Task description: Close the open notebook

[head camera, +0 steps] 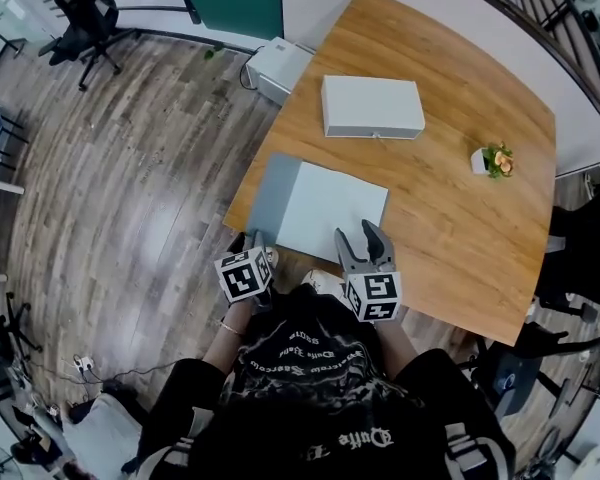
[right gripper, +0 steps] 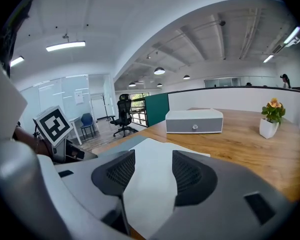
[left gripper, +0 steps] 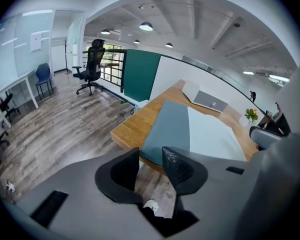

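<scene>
The open notebook (head camera: pixel 325 211) lies flat near the front edge of the wooden table (head camera: pixel 460 228), with its grey-blue cover (head camera: pixel 270 190) spread to the left and a white page to the right. My left gripper (head camera: pixel 252 242) hangs just off the table's front left corner, below the cover's edge. In the left gripper view, my left gripper (left gripper: pixel 151 159) is open with only floor between its fingers, and the notebook (left gripper: pixel 190 129) lies ahead. My right gripper (head camera: pixel 364 234) hovers over the page's near edge. In the right gripper view, my right gripper (right gripper: pixel 153 168) is open and empty above the notebook (right gripper: pixel 160 145).
A white box (head camera: pixel 372 106) sits at the table's back, and a small potted plant (head camera: pixel 493 160) stands to the right. A white device (head camera: pixel 277 68) rests on the wood floor beside the table. An office chair (head camera: pixel 85 18) stands far left.
</scene>
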`<action>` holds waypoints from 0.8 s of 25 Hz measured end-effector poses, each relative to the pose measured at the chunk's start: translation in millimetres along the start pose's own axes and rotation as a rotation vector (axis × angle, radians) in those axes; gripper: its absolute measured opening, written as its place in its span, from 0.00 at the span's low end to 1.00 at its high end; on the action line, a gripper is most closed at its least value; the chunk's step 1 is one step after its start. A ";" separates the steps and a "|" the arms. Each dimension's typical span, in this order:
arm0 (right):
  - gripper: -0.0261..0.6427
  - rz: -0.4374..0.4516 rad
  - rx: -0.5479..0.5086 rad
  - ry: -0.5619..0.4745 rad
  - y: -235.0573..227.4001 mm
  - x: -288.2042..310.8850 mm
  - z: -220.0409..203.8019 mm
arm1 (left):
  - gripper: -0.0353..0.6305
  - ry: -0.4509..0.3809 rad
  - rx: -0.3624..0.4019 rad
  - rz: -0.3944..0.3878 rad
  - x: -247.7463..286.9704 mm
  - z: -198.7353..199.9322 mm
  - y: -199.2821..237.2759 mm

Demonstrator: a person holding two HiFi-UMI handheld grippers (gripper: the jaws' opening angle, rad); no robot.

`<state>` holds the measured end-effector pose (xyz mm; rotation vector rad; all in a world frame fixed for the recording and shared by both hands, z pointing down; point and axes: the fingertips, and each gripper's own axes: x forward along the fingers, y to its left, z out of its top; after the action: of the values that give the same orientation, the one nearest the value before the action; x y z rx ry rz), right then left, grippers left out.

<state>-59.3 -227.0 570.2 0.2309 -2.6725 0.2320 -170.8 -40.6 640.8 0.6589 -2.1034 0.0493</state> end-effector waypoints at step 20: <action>0.37 -0.014 0.008 0.031 -5.2 -27.0 -25.1 | 0.10 -0.196 0.122 0.059 -42.9 25.6 -15.5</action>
<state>-23.8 -223.7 581.2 0.2460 -2.6389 0.2397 -163.6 -42.2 589.0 0.6982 -2.3225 0.1529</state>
